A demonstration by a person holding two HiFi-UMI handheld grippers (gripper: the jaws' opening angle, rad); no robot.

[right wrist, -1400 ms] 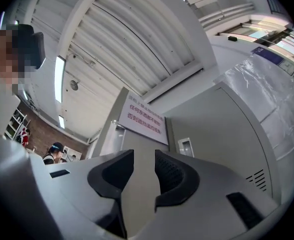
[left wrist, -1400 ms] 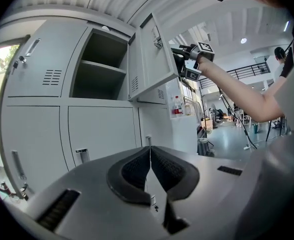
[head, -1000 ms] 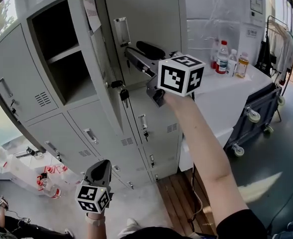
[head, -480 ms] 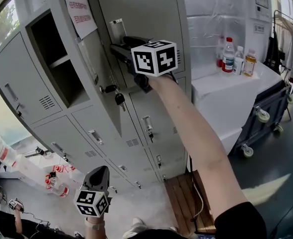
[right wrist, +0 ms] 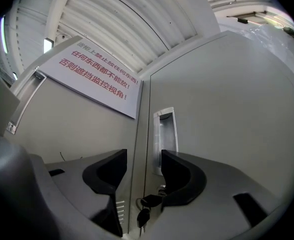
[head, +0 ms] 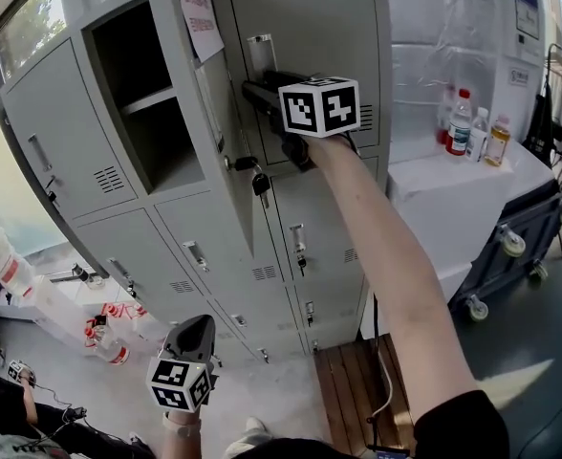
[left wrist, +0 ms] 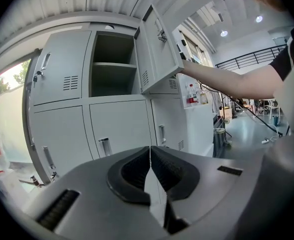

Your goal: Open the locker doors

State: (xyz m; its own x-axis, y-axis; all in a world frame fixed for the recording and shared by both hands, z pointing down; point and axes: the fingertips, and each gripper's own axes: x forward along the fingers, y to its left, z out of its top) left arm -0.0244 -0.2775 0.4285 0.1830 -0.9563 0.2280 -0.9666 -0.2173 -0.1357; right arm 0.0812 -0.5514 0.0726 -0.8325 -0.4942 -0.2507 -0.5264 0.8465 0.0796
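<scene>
right claw (right wrist: 143,160) spread wide, just eased inward — locker door edge (right wrist: 142,111) between, keys (right wrist: 146,205) below

Swung-out locker door (head: 216,113) between open compartment (head: 142,94), left, and recessed handle (head: 260,54), right.

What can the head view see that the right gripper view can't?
Only the head view shows the open locker with its shelf, the bottles on the white table, the cart on wheels and the left gripper down low. Only the right gripper view shows the ribbed ceiling above the lockers. Both show the silver handle on the closed locker door, the hanging keys and the paper sign with red print.
</scene>
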